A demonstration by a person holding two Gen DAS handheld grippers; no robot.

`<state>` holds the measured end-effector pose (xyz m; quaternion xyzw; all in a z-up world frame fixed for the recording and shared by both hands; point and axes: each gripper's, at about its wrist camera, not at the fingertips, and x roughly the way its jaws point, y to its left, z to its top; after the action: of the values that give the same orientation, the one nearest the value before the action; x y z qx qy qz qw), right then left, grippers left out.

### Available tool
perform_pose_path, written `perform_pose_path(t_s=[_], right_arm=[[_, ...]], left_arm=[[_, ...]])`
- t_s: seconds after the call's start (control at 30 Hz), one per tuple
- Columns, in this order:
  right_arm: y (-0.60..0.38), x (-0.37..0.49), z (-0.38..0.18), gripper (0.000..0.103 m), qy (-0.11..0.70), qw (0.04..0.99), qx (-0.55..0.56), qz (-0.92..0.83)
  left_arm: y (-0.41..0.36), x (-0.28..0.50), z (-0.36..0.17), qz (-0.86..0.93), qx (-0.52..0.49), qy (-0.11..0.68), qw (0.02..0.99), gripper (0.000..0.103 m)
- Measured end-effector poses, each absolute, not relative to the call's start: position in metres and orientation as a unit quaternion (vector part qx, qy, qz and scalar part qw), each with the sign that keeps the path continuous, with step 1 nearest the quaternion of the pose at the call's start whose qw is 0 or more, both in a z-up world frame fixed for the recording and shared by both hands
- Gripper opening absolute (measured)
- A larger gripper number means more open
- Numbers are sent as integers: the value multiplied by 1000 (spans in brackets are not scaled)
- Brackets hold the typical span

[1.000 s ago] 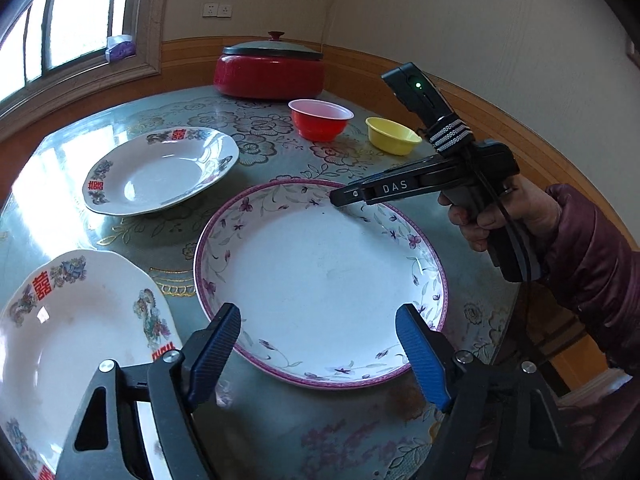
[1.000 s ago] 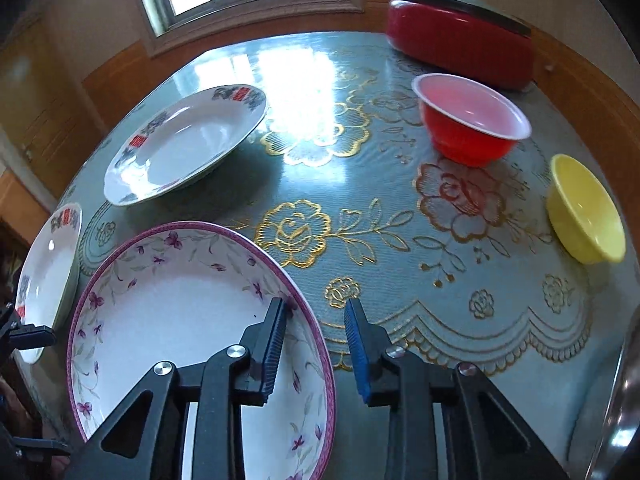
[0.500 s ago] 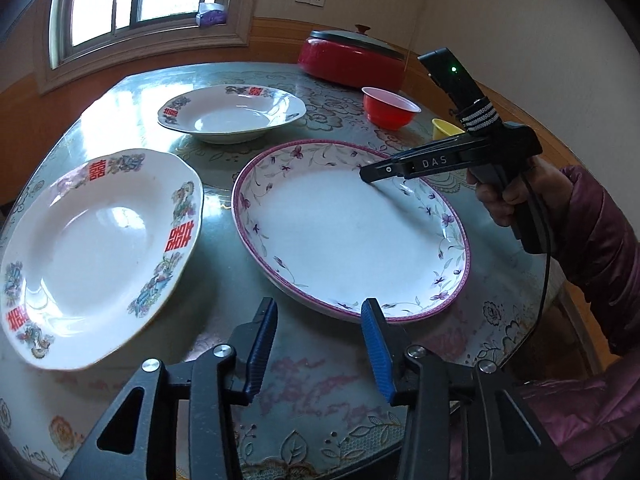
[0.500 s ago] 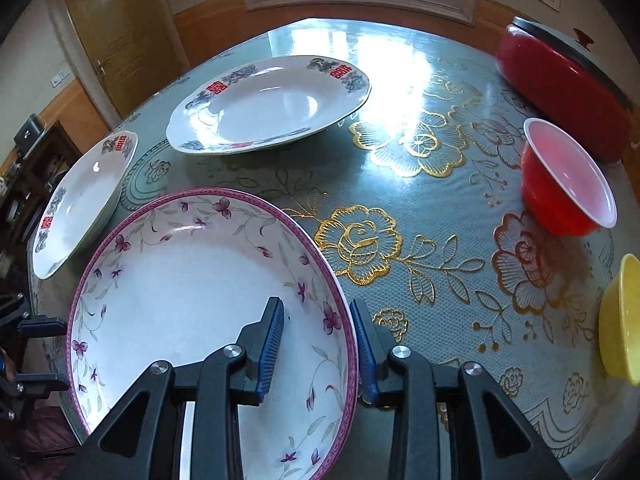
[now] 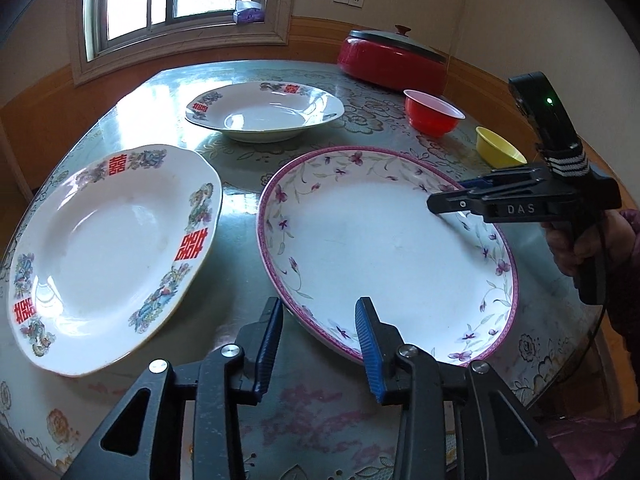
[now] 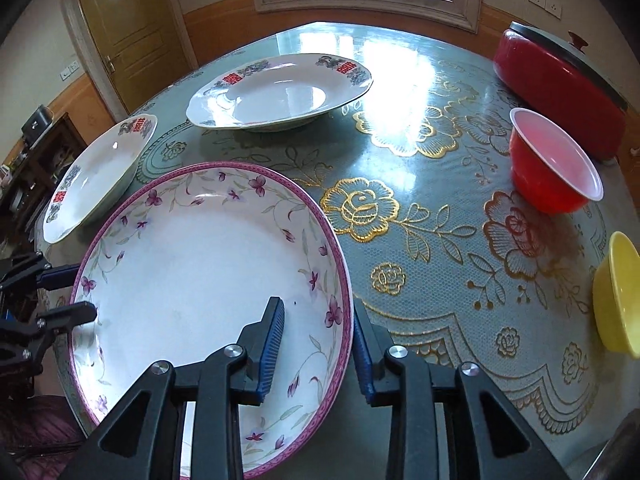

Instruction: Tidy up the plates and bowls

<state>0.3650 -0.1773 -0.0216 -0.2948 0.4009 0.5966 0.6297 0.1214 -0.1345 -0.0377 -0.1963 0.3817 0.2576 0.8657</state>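
2 grippers work the same purple-flowered plate from opposite sides. My right gripper straddles the plate's rim, 1 finger over the inside of the plate and the other outside the rim; I cannot tell whether the pads press the rim or only bracket it. My left gripper is open with a wide gap, its right finger just over the near rim of the same plate and its left finger over bare worktop.

To the left of this plate, just beside it and apart, lies a white plate with red characters; a second plate of that pattern sits farther back. All 3 plates hold nothing. At the right of the worktop stand a red bowl and a yellow bowl, near each other and not touching. The red bowl's pale inside holds nothing; the yellow bowl shows only partly in both views. Behind them is a red pot with a lid.

The left view shows the right gripper from the side, with my hand on its handle. The right view alone shows a wooden door and the left gripper's fingertips at the plate's far edge.
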Motion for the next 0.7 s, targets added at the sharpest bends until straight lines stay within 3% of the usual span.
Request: perform_pose_path(t_s=[0.17,0.43,0.7], right_arm=[[-199,368,-17,15,417,647,-256,585],[-196,361,-20,13,421,652,-218,592],[-162,367,-20,18,402,671,-240,575]], left_arm=[[-140,108,-33,257,-202,377,867,27],[-154,94,-31,267,-207,375,863,28],[-150,111,-30,296,-202,371,857,29]])
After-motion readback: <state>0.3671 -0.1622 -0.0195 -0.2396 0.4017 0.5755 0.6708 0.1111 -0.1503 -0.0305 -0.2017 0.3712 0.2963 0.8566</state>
